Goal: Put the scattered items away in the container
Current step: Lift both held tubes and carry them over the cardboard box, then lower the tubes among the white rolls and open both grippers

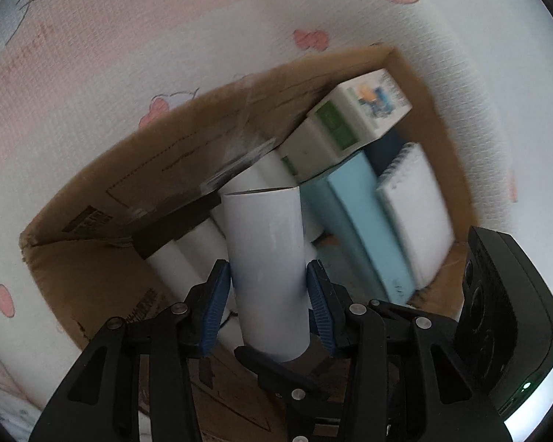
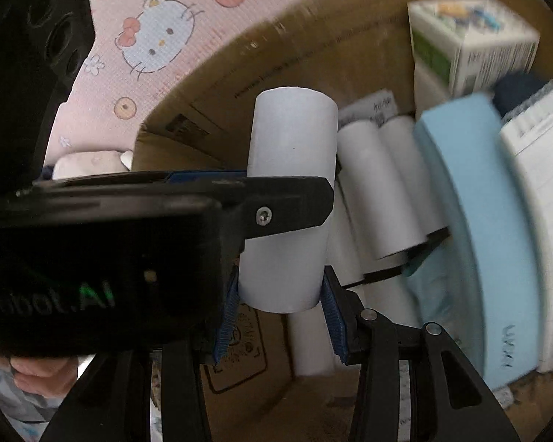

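Observation:
In the left wrist view my left gripper (image 1: 269,276) is shut on a white paper tube (image 1: 265,250), which hangs over the open cardboard box (image 1: 166,162). In the right wrist view my right gripper (image 2: 280,294) is shut on another white tube (image 2: 291,140), its blue pads pressing the lower end. A black finger (image 2: 287,199) of the left gripper crosses in front of that tube. Inside the box lie several white rolls (image 2: 387,184), a light blue book (image 2: 472,221), a spiral notepad (image 1: 413,199) and a white and green carton (image 1: 354,118).
The box sits on a pink and white mat (image 1: 129,55) printed with cartoon cats. The right gripper's black housing (image 1: 508,313) stands close at the right of the left wrist view. A hand (image 2: 40,375) shows at the lower left. A pale object (image 2: 88,162) lies outside the box.

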